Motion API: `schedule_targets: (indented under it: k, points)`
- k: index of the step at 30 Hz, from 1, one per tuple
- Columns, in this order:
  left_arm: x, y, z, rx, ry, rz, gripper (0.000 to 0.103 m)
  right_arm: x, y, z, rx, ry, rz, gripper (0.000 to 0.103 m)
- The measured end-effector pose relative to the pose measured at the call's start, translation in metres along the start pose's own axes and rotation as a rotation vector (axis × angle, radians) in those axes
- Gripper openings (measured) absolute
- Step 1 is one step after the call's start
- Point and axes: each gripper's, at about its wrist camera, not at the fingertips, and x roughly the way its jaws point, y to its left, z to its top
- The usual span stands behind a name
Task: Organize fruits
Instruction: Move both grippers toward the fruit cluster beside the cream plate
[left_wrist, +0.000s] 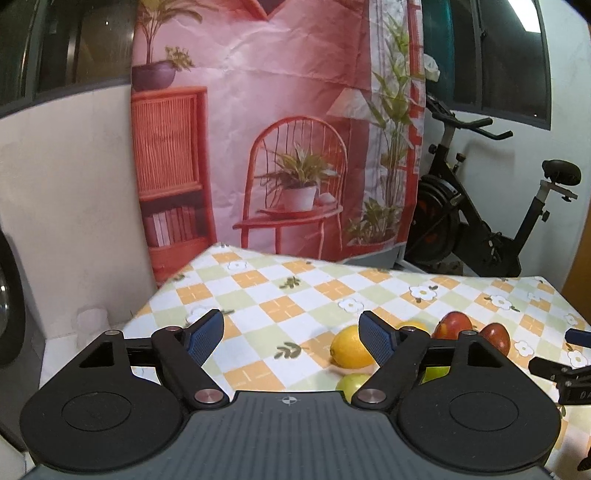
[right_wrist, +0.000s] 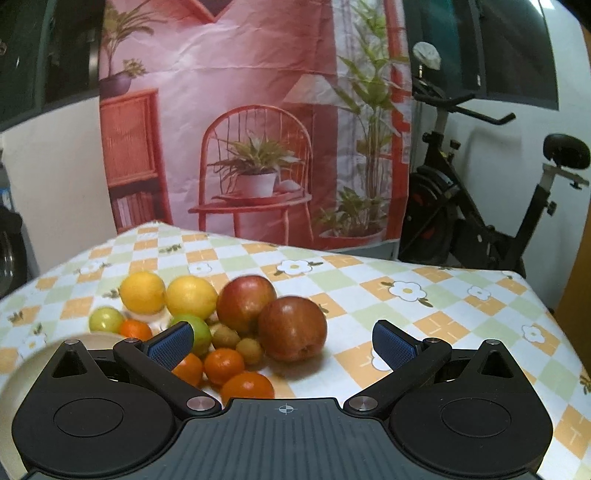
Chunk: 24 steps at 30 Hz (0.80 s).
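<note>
A heap of fruit lies on the checked tablecloth. It holds two yellow lemons, two red apples, green fruits, small oranges and small brown fruits. My right gripper is open just short of the nearer apple, and its pads touch nothing. My left gripper is open over bare cloth, left of the heap. Its right finger stands in front of a lemon. The apples show beyond that finger.
A cream plate rim shows at the lower left, behind the right gripper's body. A printed pink backdrop hangs behind the table, with an exercise bike to its right. The table's far edge runs across both views.
</note>
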Motion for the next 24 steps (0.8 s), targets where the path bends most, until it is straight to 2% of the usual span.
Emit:
schedule_targets:
  k: [4,10,13,16,21,24]
  points:
    - [0.012,0.002,-0.001,-0.031,0.069,-0.023,0.083,0.009,0.001,-0.011,-0.043,0.025,0.007,0.103]
    - [0.022,-0.002,-0.005,-0.01,0.033,0.004,0.083,0.018,-0.002,-0.019,-0.081,0.001,0.024,0.102]
    - [0.025,-0.004,-0.007,-0.006,0.021,-0.008,0.083,0.026,-0.004,-0.021,-0.081,0.0,0.052,0.102]
    - [0.025,-0.006,-0.007,-0.009,0.004,-0.06,0.083,0.033,-0.004,-0.021,-0.078,0.007,0.095,0.098]
    - [0.029,-0.013,-0.001,-0.007,-0.044,-0.048,0.083,0.043,-0.001,-0.021,-0.041,0.013,0.124,0.098]
    - [0.033,-0.016,0.0,-0.016,-0.037,-0.057,0.083,0.045,-0.005,-0.025,-0.003,0.018,0.148,0.096]
